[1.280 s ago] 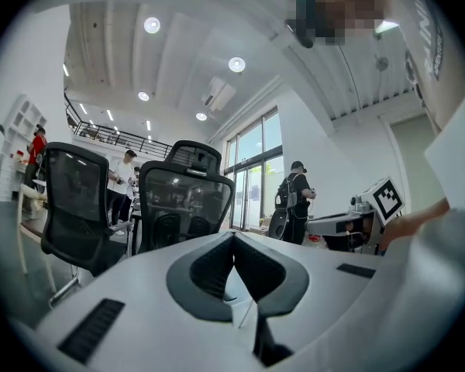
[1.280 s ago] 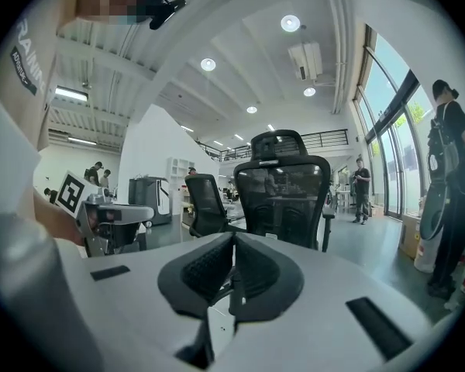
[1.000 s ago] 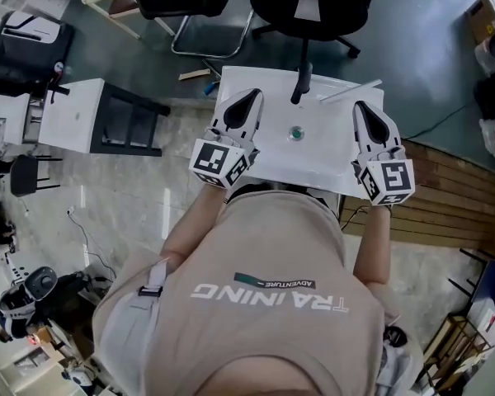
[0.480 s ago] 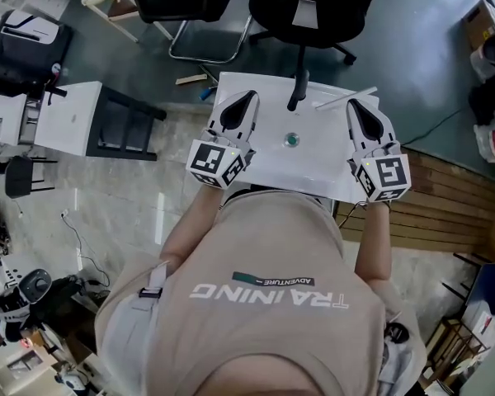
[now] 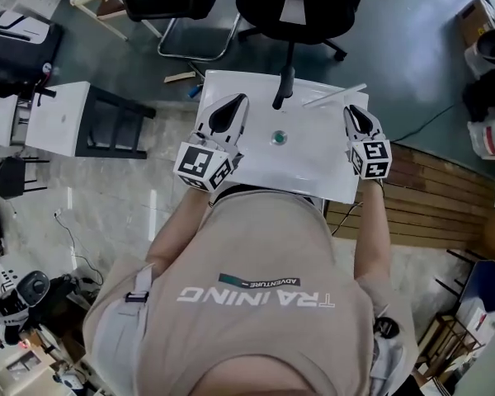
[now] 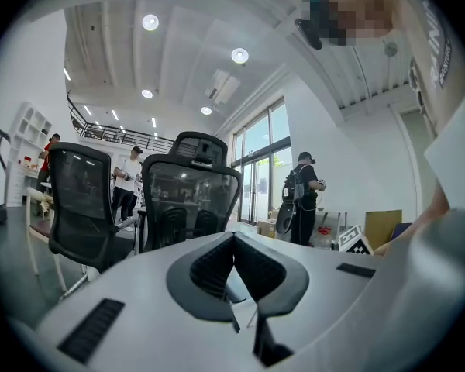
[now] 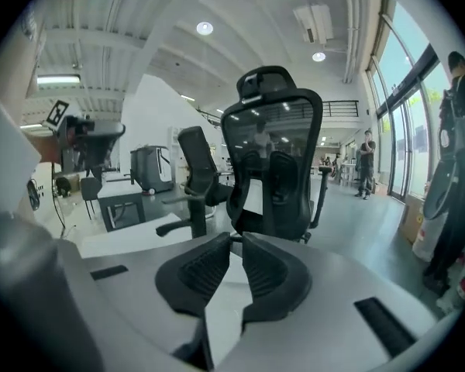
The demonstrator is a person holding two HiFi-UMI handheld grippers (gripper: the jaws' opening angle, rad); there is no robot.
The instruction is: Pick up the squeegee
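The squeegee shows as a black handle (image 5: 282,89) lying at the far edge of the white table (image 5: 313,172), with a thin pale strip (image 5: 334,95) just to its right. My left gripper (image 5: 238,100) hovers over the table's left part, shut and empty (image 6: 234,235). My right gripper (image 5: 351,110) is low over the right part, below the pale strip. Its jaws (image 7: 236,239) are starting to open by a thin slit, with nothing between them. Both grippers are apart from the squeegee.
A small green round thing (image 5: 279,138) sits mid-table between the grippers. A black office chair (image 5: 293,2) stands just beyond the far edge, and another chair (image 5: 190,7) to its left. A second white desk (image 5: 62,115) is on the left, wooden slats (image 5: 429,196) on the right.
My right gripper has dropped toward the table and shifted a little forward. The left gripper has kept its place. The squeegee has not moved.
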